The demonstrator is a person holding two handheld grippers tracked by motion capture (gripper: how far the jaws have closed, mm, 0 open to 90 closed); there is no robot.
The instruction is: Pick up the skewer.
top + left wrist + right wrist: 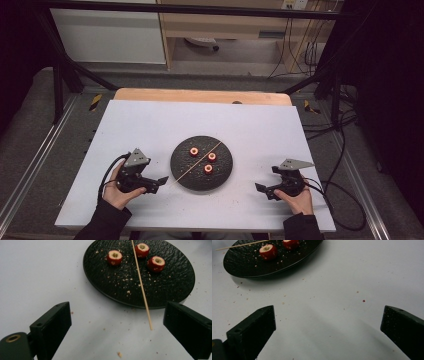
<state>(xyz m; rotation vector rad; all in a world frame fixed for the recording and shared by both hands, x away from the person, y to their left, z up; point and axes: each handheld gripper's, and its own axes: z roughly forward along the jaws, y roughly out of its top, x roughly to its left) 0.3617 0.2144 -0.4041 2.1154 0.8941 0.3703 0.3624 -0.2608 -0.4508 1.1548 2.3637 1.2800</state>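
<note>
The round black plate (pixel 160 287) has a rough, pebbled matt surface, strewn with pale crumbs. The thin pale wooden skewer (pixel 141 285) looks smooth and dry. The three red cored fruit pieces (pixel 114 257) have glossy skins. The white table sheet (pixel 150 125) is smooth and matt. The black plastic jaws look matt.
</note>
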